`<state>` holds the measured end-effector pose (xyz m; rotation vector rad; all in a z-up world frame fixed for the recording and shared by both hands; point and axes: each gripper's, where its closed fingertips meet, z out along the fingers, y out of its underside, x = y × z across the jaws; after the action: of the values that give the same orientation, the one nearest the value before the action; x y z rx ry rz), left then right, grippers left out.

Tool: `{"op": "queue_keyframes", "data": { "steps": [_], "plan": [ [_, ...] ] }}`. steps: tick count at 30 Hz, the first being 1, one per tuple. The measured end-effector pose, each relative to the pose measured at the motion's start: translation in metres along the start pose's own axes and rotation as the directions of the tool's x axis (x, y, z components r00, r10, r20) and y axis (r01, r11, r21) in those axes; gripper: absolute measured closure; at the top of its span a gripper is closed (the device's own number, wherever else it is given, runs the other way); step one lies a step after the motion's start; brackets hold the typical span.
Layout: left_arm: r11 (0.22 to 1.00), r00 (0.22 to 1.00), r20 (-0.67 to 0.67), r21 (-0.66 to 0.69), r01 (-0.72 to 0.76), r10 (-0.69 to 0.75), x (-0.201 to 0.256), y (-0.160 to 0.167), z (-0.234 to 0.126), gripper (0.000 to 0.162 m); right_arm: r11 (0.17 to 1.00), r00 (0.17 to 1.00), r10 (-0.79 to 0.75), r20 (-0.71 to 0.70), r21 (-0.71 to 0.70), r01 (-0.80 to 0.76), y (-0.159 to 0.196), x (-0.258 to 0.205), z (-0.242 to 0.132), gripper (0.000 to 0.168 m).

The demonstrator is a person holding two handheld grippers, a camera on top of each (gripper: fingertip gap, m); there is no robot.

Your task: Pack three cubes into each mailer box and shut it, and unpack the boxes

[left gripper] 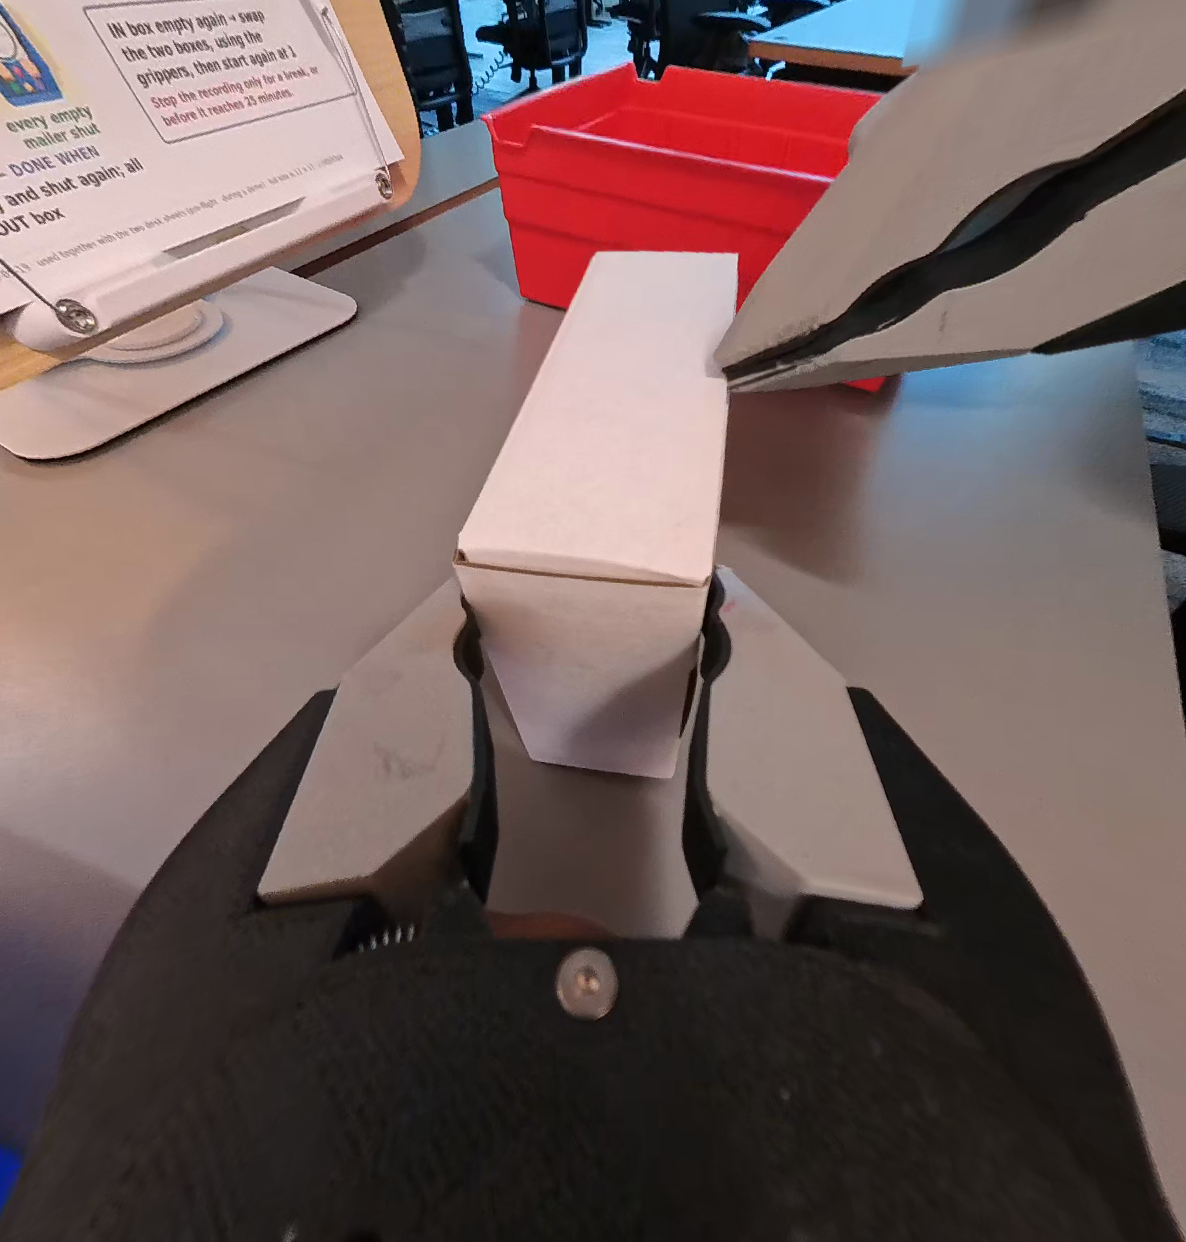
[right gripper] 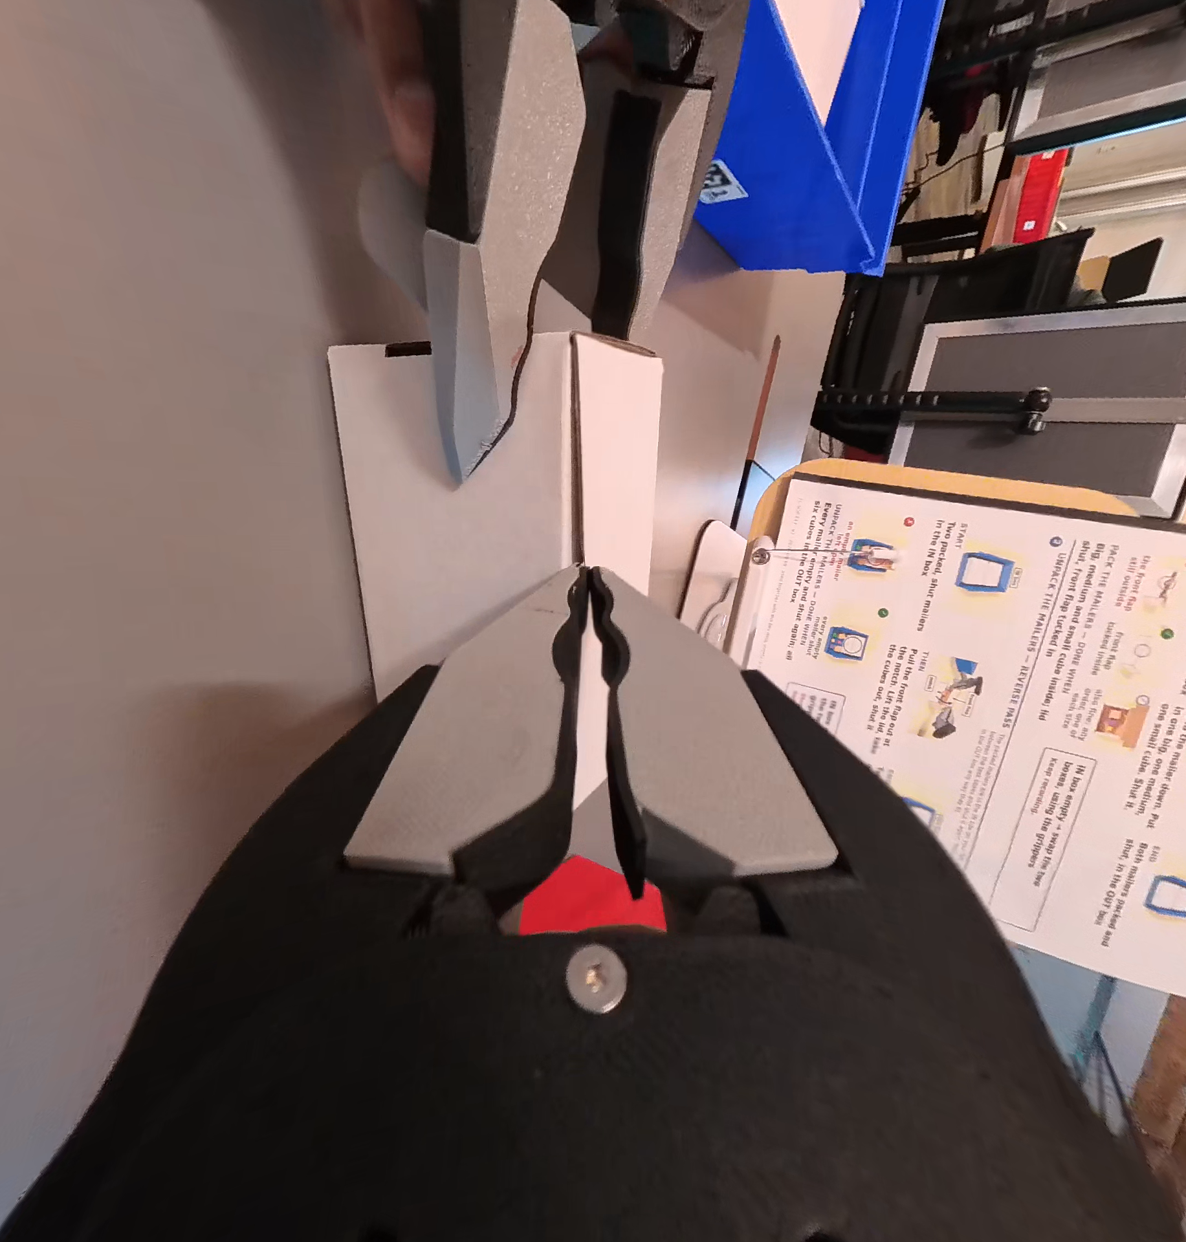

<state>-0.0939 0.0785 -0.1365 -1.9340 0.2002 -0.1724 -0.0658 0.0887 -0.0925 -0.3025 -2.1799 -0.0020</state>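
Observation:
A white mailer box (left gripper: 617,417) stands on its narrow side on the grey table (left gripper: 240,537), lengthwise away from me. My left gripper (left gripper: 586,591) is shut on the box's near end, one finger on each side. My right gripper (left gripper: 728,373) comes in from the upper right with its tips at the box's right edge. In the right wrist view the right gripper (right gripper: 586,571) is shut on a thin white panel of the mailer box (right gripper: 435,571), and the left gripper (right gripper: 543,396) grips the far end. No cubes are in view.
A red bin (left gripper: 644,201) stands just behind the box. A blue bin (right gripper: 798,134) sits beyond the left gripper. An instruction sheet on a stand (left gripper: 173,134) is at the table's back left. The table edge (left gripper: 1155,511) runs down the right. Across from one pair of fingers to the other is roughly 6 cm.

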Motion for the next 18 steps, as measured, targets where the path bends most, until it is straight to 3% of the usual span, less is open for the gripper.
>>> {"op": "queue_keyframes", "data": {
  "steps": [11,16,18],
  "plan": [
    [1.000,1.000,-0.002,-0.004,0.010,-0.010,0.003,0.001,-0.001,0.099,0.998,1.000,-0.021,-0.022,-0.058,0.019,0.002,0.002,0.001,0.168],
    [0.999,0.999,0.023,0.012,-0.037,0.036,0.001,-0.003,-0.001,0.099,0.997,0.996,0.083,-0.032,0.003,-0.083,0.000,0.009,-0.006,0.168],
    [0.997,0.996,0.026,-0.011,-0.081,0.081,0.002,-0.001,-0.002,0.100,0.998,0.973,0.046,-0.227,-0.027,-0.053,0.009,0.040,-0.016,0.168]
  ]
}}
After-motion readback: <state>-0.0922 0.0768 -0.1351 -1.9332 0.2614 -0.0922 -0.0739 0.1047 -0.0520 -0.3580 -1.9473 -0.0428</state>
